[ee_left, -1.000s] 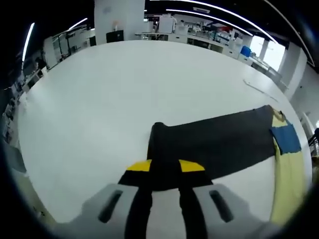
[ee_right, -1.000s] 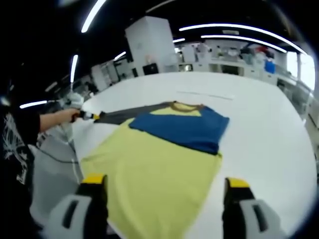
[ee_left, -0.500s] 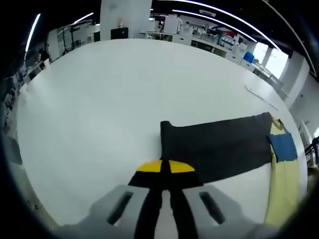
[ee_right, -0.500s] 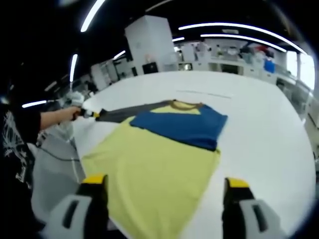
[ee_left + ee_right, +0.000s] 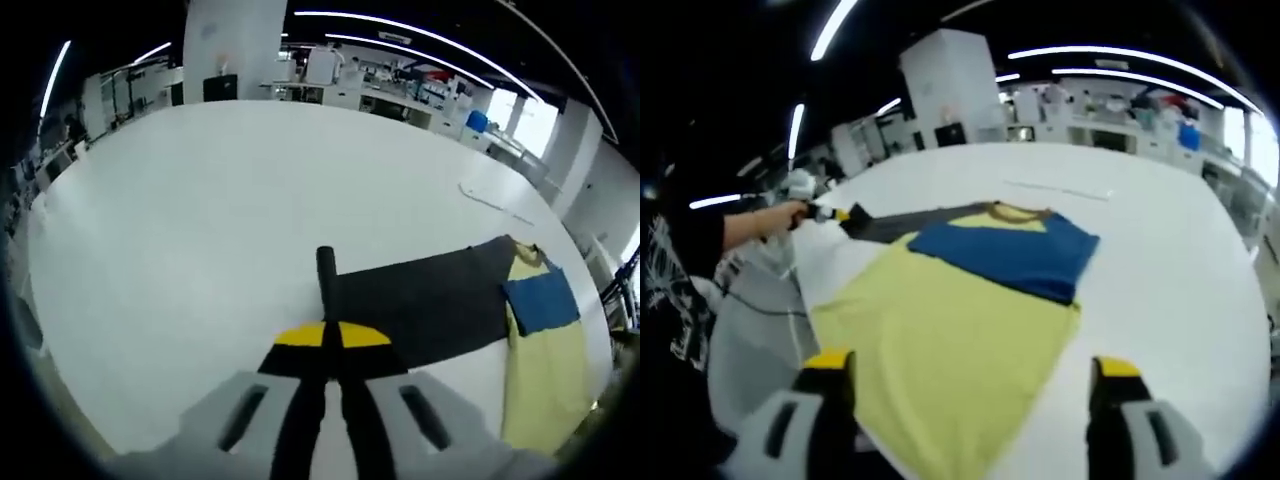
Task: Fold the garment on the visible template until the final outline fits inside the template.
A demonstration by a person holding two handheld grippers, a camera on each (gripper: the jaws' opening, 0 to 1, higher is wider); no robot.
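Observation:
A garment lies on the white table: a yellow body [image 5: 950,350], a blue folded part [image 5: 1010,250] and a long dark grey sleeve [image 5: 420,300]. My left gripper [image 5: 331,338] is shut on the sleeve's end, which curls up at the cuff [image 5: 325,262]. In the right gripper view the left gripper [image 5: 835,214] sits at the sleeve's tip [image 5: 890,222], held by a person's hand. My right gripper [image 5: 970,385] is open above the yellow hem, with nothing between its jaws. No template outline is visible.
The white table [image 5: 200,190] stretches wide around the garment. A thin strip [image 5: 495,198] lies on it far off. A person in a dark shirt [image 5: 670,280] stands at the table's left edge. Benches and equipment [image 5: 1090,105] line the room's back.
The left gripper closed on the sleeve's end and has drawn it along, lifting the cuff. The right gripper has stayed open over the hem.

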